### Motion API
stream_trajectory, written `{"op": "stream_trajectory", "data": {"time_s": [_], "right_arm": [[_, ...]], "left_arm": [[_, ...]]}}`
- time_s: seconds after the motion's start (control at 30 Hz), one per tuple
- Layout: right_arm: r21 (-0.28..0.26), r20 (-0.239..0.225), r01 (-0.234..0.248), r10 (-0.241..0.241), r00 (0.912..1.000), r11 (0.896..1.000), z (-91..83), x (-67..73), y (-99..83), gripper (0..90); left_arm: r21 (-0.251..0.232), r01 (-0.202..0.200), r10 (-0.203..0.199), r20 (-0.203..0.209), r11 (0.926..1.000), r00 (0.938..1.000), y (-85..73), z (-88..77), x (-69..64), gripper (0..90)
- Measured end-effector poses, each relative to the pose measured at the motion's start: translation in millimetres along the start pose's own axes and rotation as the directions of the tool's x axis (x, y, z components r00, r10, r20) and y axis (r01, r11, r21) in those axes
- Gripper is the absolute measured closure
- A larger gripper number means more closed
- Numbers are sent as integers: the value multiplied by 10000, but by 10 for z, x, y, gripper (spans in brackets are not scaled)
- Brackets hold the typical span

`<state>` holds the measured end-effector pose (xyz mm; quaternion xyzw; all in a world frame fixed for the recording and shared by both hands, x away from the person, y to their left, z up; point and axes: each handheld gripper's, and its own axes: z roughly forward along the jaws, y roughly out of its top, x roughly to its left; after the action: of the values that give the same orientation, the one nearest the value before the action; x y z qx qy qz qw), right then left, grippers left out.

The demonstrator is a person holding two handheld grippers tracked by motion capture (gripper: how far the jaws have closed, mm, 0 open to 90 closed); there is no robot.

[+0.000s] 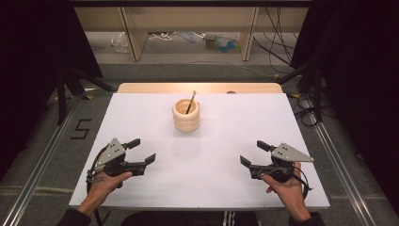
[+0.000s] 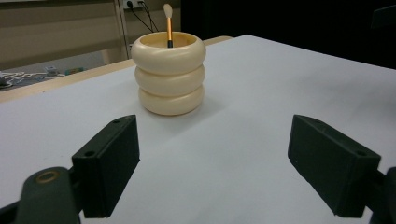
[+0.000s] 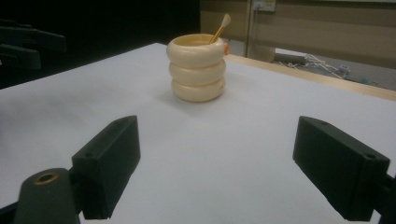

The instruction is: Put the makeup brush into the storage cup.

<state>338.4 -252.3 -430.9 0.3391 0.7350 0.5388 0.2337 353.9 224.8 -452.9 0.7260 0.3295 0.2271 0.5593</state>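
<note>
Resting at the near left of the white bench (image 1: pixel 211 183): left hand-held gripper (image 1: pixel 143 151), jaws spread wide, grasping nothing. Centre, toward the far edge: cream ribbed cup (image 1: pixel 186 115), upright, well apart from both grippers, with a thin brush (image 1: pixel 190 102) leaning inside. Near right: right hand-held gripper (image 1: pixel 251 152), jaws likewise spread, nothing between them.

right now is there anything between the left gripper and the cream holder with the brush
Nothing: bare white table runs from the open left gripper to the cream holder, seen in the left gripper view.
</note>
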Motion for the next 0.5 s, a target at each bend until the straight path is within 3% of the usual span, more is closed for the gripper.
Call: {"op": "stream_trajectory", "data": {"time_s": [0.07,0.1,0.23,0.27,0.33,0.43,0.5], "right_arm": [[-243,2,-16,16,10000,9997,20,4,-6,158],[-5,-4,3,-3,10000,10000,0,2,1,158],[-19,-6,12,-12,10000,10000,1,2,0,158],[-257,-12,-20,19,10000,9997,21,6,-6,158],[-17,-3,20,-20,10000,10000,2,2,0,158],[-244,-16,-5,5,10000,9997,21,6,-6,158],[-11,1,19,-19,10000,10000,3,3,0,158]], "left_arm": [[-26,64,-64,3,10000,10000,2,2,-6,166],[-32,36,-36,13,10000,10000,4,1,-6,166],[-22,59,-59,14,10000,10000,3,5,-10,166],[-28,62,-62,14,10000,10000,4,6,-10,166],[-43,22,-22,26,10000,10000,8,5,-7,166],[-65,6,-6,37,10000,10000,14,-2,2,166],[-71,68,-68,22,10000,10000,11,0,1,166]]}}
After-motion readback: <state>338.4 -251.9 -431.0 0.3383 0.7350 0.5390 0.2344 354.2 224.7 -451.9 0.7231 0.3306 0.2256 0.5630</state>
